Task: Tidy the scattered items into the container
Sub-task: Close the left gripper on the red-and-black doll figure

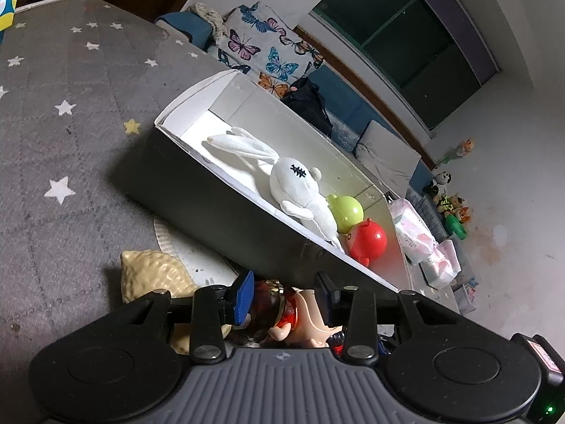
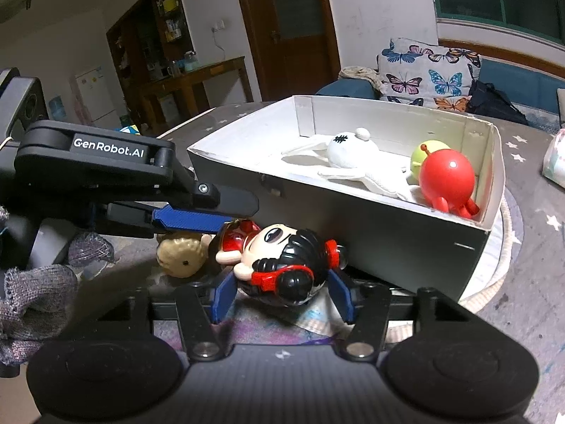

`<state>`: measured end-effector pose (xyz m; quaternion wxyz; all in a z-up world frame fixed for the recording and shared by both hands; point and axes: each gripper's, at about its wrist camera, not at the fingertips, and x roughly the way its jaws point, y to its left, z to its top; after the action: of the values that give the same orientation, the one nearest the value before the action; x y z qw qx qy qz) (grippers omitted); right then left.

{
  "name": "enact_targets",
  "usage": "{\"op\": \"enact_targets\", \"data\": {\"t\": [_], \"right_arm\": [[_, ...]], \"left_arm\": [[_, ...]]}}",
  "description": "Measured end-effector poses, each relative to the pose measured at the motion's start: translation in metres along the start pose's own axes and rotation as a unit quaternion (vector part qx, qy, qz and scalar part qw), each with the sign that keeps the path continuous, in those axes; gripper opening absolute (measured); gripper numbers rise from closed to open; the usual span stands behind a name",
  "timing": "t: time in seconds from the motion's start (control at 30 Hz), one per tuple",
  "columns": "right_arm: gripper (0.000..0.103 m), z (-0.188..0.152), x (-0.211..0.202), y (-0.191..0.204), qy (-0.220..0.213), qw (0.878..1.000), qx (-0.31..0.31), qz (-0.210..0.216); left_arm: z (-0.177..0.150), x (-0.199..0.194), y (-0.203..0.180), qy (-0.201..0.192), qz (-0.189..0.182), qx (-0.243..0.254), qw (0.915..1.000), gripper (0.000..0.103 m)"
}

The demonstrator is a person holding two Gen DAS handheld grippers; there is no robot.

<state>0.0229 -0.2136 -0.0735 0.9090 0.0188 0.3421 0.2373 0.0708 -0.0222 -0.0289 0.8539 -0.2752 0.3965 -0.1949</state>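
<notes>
A doll figure (image 2: 279, 258) with black hair, red headphones and a red body lies on the table in front of the box (image 2: 353, 222). My right gripper (image 2: 282, 295) has its blue pads on both sides of the doll's head. My left gripper (image 1: 286, 293) straddles the doll's red body (image 1: 282, 309); it shows from the side in the right wrist view (image 2: 197, 217). Whether either one clamps the doll is unclear. In the box lie a white plush rabbit (image 1: 293, 187), a green toy (image 1: 346, 212) and a red toy (image 1: 367, 240). A cream shell-shaped toy (image 1: 155, 275) lies on the table left of the doll.
The box stands on a grey star-patterned tablecloth (image 1: 53, 123), partly on a white round mat (image 2: 501, 247). Tissue packs (image 1: 416, 233) lie past the box's far end. A sofa with a butterfly cushion (image 2: 423, 70) is behind the table.
</notes>
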Motion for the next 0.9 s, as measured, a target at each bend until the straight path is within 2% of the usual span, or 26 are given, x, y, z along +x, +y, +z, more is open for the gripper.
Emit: {"op": "enact_targets", "data": {"t": [0.3, 0.53, 0.7, 0.9], "right_arm": [[0.057, -0.004, -0.008, -0.007, 0.001, 1.0, 0.002, -0.003], [0.057, -0.004, -0.009, -0.009, 0.001, 1.0, 0.011, 0.002], [0.055, -0.005, -0.009, -0.008, 0.001, 1.0, 0.011, 0.001], [0.053, -0.006, -0.014, -0.002, -0.003, 1.0, 0.002, -0.006]], "left_arm": [[-0.007, -0.005, 0.003, 0.031, -0.019, -0.034, 0.9988, 0.041], [-0.01, -0.003, 0.007, 0.029, -0.028, -0.031, 0.9987, 0.041], [-0.013, -0.005, 0.002, 0.023, -0.02, -0.012, 0.9995, 0.041], [-0.016, -0.009, 0.003, 0.028, -0.023, -0.017, 0.9992, 0.041]]}}
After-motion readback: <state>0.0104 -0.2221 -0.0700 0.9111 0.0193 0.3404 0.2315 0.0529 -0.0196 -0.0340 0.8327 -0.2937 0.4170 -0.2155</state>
